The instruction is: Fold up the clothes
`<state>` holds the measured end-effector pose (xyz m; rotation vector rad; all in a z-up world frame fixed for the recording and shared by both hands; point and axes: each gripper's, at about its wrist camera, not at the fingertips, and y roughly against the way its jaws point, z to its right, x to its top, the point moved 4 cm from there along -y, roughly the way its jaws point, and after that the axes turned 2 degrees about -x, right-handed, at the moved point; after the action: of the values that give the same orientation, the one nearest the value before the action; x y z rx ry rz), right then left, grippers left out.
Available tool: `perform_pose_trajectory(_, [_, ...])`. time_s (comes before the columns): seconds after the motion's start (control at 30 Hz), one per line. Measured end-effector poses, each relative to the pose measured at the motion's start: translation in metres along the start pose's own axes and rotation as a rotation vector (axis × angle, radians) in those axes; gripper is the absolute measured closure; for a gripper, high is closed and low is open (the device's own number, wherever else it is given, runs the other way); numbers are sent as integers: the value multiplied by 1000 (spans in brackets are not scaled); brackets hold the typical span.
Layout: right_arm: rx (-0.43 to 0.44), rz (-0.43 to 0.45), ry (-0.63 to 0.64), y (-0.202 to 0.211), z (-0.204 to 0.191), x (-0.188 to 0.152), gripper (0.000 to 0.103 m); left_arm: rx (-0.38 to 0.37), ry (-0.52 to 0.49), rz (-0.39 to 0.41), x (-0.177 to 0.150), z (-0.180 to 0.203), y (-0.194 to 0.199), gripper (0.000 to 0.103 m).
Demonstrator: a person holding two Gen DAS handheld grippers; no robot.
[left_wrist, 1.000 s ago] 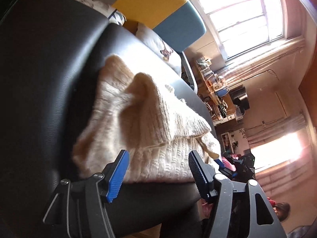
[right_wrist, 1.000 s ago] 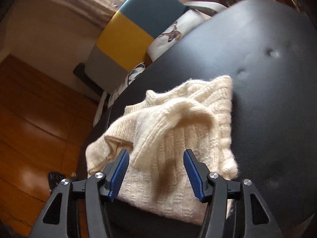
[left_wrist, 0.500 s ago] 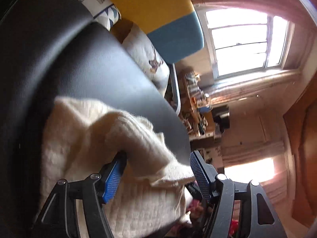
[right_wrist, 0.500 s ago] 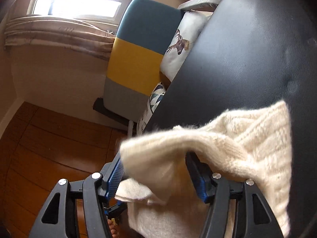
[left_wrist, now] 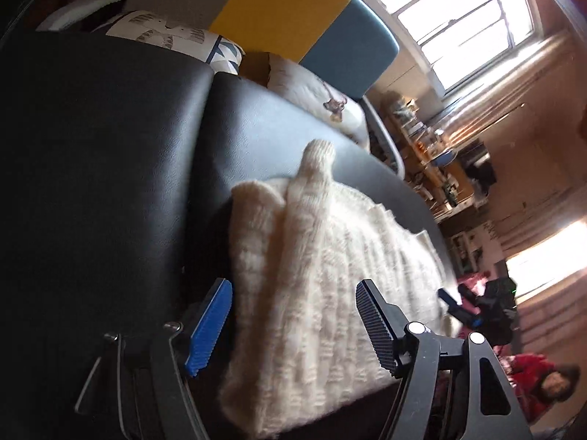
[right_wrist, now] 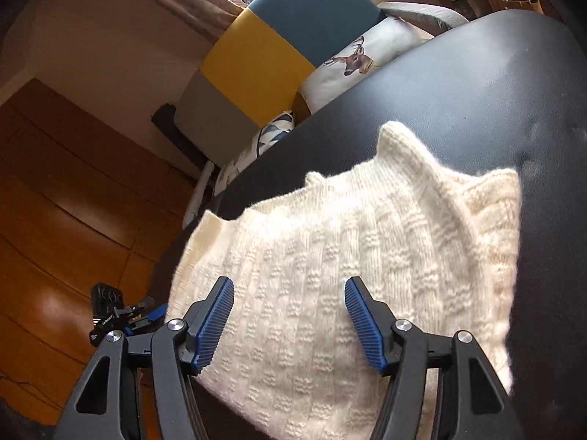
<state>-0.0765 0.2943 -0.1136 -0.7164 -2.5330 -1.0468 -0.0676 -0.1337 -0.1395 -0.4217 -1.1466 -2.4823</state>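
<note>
Both grippers hang spread wide over a cream knit sweater (right_wrist: 348,275), gripping nothing. Right gripper (right_wrist: 290,324) shows two blue ribbed pads (right_wrist: 214,324) parted, with the knit filling the gap between them; whether the tips touch the wool is hard to tell, since the near edge is blurred. Left gripper (left_wrist: 293,324) is likewise parted, its pads either side of the sweater's near edge.

The sweater lies folded in a rough rectangle on a black padded seat (right_wrist: 477,84), directly ahead of and beneath both tools. Its long axis runs away from the left gripper and across the right gripper's view. One cuff (left_wrist: 319,152) pokes out past the far edge, onto bare black padding.

That cuff looks like the loose end left to tuck. It lies at the far end from both tools, roughly centred ahead of each, so neither seems clearly nearer. Both tools tilt downward, pointing forward along the seat. Beyond the seat stands a yellow and blue chair (right_wrist: 264,47) with cushions (right_wrist: 352,62).
</note>
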Motion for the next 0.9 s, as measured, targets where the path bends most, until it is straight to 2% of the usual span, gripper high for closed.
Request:
perform_pose_trajectory(0.07, [-29, -1, -18, -2, 4, -6, 39, -14, 12, -25, -9, -1, -5, 39])
perform_pose_trajectory(0.13, [-64, 1, -33, -2, 8, -8, 39, -31, 9, -19, -12, 3, -3, 93])
perform_pose_trajectory(0.17, [-82, -5, -20, -2, 8, -9, 39, -53, 16, -16, -13, 6, 0, 95])
perform_pose_trajectory(0.23, [-134, -33, 26, -1, 4, -12, 39, -171, 85, -6, -14, 13, 14, 95])
perform_pose_trajectory(0.3, [-194, -62, 87, 0, 2, -18, 39, -248, 167, -12, -19, 13, 24, 95])
perform_pose_trajectory(0.37, [-243, -82, 146, 1, 1, -25, 39, -217, 233, -26, -36, -6, 25, 95])
perform_pose_trajectory(0.43, [-246, -74, 167, -2, 3, -26, 39, -118, 275, -65, -51, -32, 17, 95])
perform_pose_trajectory(0.47, [-250, -71, 173, -3, 3, -27, 39, -117, 301, -81, -56, -40, 12, 95])
perform_pose_trajectory(0.57, [-274, -75, 201, -7, 1, -27, 39, -163, 310, -58, -56, -40, 19, 93])
perform_pose_trajectory(0.6, [-277, -77, 207, -9, 1, -25, 39, -177, 284, -49, -52, -32, 22, 86])
perform_pose_trajectory(0.63, [-270, -75, 199, -10, 3, -23, 39, -172, 257, -36, -46, -26, 25, 68])
perform_pose_trajectory(0.67, [-259, -70, 184, -9, 5, -23, 39, -166, 229, -23, -39, -19, 27, 57])
perform_pose_trajectory(0.7, [-245, -64, 167, -8, 6, -22, 39, -161, 201, -10, -32, -12, 29, 39])
perform_pose_trajectory(0.73, [-228, -55, 146, -9, 9, -19, 39, -155, 173, 3, -25, -5, 31, 30])
perform_pose_trajectory(0.83, [-189, -35, 102, -10, 13, -14, 39, -95, 104, 30, -1, 6, 22, 28])
perform_pose_trajectory(0.9, [-174, -35, 99, -8, 13, -14, 39, -17, 61, 6, 11, 7, 5, 28])
